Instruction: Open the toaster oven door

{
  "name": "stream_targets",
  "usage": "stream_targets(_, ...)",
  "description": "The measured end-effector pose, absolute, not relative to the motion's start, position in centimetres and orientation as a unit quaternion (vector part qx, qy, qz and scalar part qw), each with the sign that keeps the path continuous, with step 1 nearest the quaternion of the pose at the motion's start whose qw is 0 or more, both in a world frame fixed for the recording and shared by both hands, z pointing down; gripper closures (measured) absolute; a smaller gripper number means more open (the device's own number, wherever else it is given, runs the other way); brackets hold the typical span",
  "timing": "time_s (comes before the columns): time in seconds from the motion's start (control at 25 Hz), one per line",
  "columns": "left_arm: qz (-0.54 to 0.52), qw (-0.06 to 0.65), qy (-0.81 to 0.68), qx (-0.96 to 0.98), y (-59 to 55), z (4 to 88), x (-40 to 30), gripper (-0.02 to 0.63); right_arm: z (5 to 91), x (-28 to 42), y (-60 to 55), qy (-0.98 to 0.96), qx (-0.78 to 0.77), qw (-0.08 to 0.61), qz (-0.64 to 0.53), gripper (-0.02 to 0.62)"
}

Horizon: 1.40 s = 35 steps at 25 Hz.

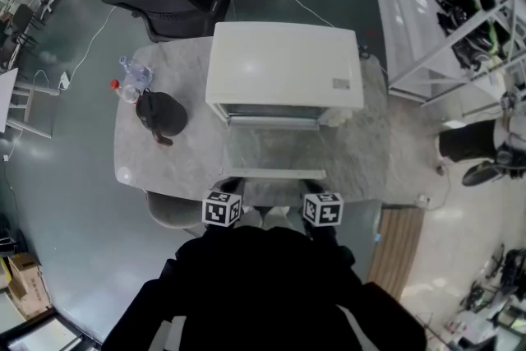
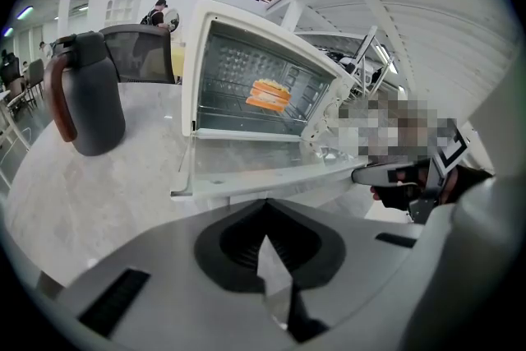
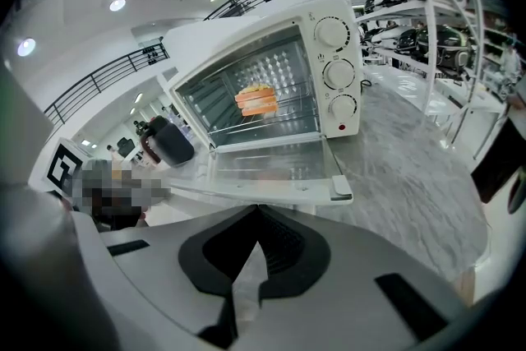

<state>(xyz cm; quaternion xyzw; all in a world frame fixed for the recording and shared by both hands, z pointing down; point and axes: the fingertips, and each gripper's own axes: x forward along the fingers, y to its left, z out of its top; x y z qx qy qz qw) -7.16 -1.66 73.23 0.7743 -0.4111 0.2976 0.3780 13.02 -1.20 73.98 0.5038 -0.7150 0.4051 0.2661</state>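
While you are holding both at the near edge, left tongs and right tongs are sitting pinched together, gripping nothing. Toaster oven is standing mid-tabletop; its door is lying folded down flat, so the opening is looking finished, and nothing further is needing a grasp. Marbled tabletop is carrying a dark jug and bottle; a chair is standing beyond.

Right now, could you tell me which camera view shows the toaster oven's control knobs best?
The right gripper view: all three knobs face the camera on the toaster oven's front panel. The left gripper view catches them only obliquely, at the far corner. The head view looks down on the oven's top, hiding them.
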Motion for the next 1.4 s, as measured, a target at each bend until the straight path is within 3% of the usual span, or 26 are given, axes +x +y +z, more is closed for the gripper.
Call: stream_targets(1.4, 0.319, 0.399, -0.402, 0.76, -0.6, 76.3, -7.2, 0.603, 77.3, 12.4, -0.2, -0.7, 0.489, 0.285, 0.435, 0.592)
